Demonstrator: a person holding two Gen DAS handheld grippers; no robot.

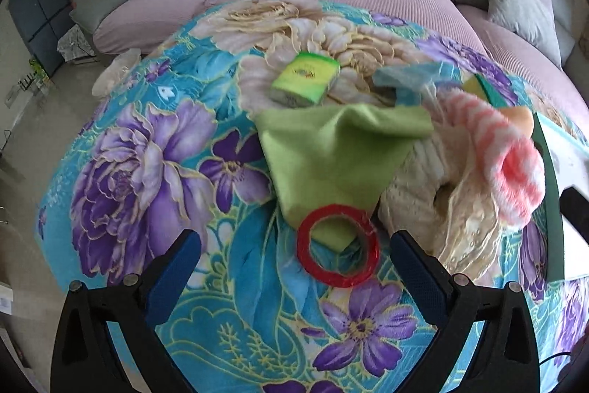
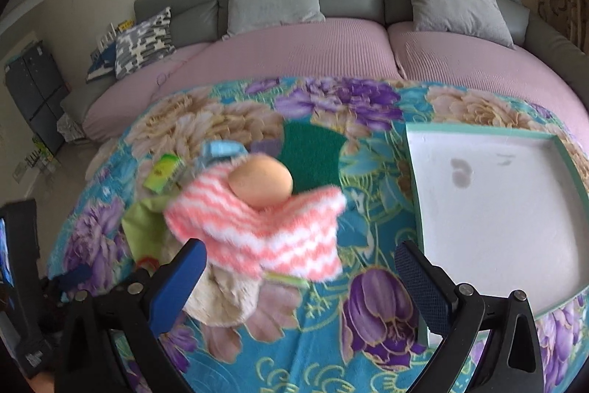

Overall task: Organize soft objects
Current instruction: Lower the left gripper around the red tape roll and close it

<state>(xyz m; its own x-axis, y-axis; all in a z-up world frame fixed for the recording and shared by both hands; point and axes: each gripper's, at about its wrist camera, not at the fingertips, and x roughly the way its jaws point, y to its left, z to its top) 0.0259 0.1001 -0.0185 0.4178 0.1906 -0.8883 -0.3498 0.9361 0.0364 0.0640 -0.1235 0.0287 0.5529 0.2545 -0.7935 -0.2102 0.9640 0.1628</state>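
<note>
My left gripper (image 1: 294, 267) has black plastic arms with silver round screws near the blue textured pads (image 1: 173, 277). My right gripper (image 2: 300, 282) looks the same: black frame, silver screws, blue pads (image 2: 180, 286).

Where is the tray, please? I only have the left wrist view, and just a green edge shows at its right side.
Observer: The right wrist view shows the whole tray: white inside, with a green rim, lying on the floral blanket to the right of the pile.
Operator: Is anything in it yet?
Observer: No objects, only a couple of faint grey marks on its white floor.
Operator: What is that peach thing behind the pink striped sock?
Observer: A smooth egg-shaped sponge resting on the sock.
Operator: Is the right gripper holding anything?
Observer: No, the right gripper is open, its jaws wide apart and empty.
</note>
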